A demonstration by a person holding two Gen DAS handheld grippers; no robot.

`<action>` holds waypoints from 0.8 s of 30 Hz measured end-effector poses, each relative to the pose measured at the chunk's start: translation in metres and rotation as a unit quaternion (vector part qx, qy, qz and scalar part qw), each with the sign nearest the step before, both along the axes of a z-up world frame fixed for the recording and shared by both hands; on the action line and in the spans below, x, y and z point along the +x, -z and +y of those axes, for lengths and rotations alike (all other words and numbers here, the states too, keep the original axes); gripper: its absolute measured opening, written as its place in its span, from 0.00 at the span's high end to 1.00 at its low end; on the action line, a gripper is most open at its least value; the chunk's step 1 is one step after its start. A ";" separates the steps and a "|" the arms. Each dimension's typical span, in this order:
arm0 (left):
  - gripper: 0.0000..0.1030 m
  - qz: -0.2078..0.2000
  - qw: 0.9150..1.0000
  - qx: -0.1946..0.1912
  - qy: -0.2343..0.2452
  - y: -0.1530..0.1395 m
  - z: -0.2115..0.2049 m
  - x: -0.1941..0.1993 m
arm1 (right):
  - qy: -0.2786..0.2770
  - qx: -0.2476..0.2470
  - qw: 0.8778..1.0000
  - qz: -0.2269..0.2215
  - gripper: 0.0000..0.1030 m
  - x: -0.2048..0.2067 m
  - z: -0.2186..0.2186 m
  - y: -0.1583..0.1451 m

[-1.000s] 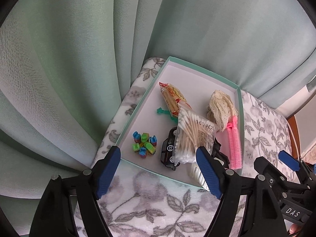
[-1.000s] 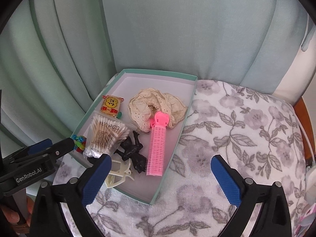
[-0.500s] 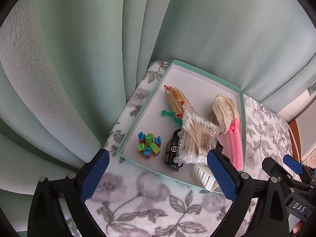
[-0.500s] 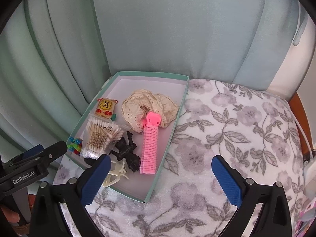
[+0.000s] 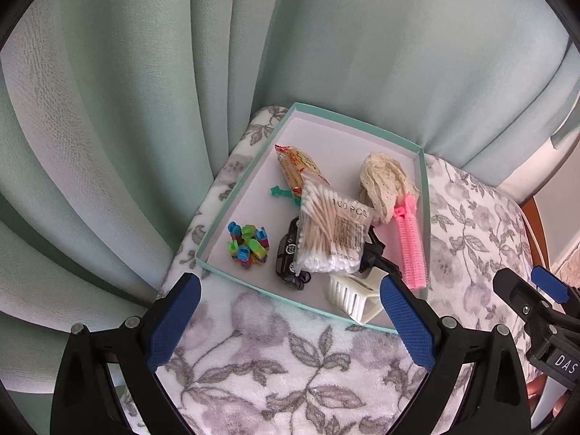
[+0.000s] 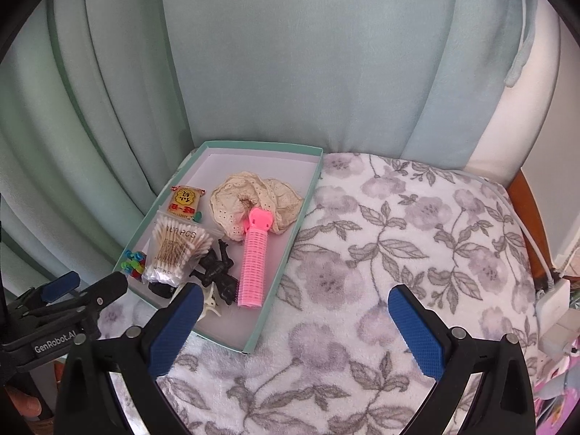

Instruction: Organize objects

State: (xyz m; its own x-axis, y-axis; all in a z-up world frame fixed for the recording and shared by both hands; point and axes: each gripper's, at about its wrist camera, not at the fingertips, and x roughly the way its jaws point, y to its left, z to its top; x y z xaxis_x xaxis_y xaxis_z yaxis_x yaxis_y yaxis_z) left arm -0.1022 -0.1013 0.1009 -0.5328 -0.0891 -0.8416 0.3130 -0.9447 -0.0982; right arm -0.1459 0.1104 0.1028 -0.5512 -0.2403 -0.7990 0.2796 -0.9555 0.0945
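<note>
A shallow teal box (image 5: 357,120) (image 6: 311,188) lies on the flowered blanket by the curtain. Inside it are a bag of cotton swabs (image 5: 331,232) (image 6: 177,246), a pink hair roller (image 5: 409,243) (image 6: 255,257), a cream lace scrunchie (image 5: 386,181) (image 6: 253,195), a snack packet (image 5: 295,166) (image 6: 185,199), coloured small clips (image 5: 248,244) (image 6: 134,262), a black toy car (image 5: 288,253), a black figure (image 6: 217,270) and a white claw clip (image 5: 353,295) (image 6: 210,302). My left gripper (image 5: 290,320) and right gripper (image 6: 295,330) both hover open and empty in front of the box.
Pale green curtains (image 5: 127,108) hang close behind and left of the box. The flowered blanket (image 6: 417,253) spreads out to the right. A wooden edge (image 6: 525,210) with a white cable and charger (image 6: 552,299) borders the far right.
Both grippers have drawn back and up from the box, so it looks smaller and farther. Nothing in the box has moved.
</note>
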 end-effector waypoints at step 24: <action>0.04 -0.063 0.994 -0.021 0.081 0.082 0.078 0.045 | 0.074 0.031 0.994 -0.071 0.00 0.069 0.090 0.081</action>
State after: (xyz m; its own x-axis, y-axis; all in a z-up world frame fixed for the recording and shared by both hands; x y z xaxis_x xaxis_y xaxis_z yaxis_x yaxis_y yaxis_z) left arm -0.0576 -0.0236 0.0190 -0.4343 -0.0469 -0.8996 0.1627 -0.9863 -0.0271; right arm -0.0770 0.2001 0.0220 -0.4576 -0.1131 -0.8819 0.1228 -0.9904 0.0633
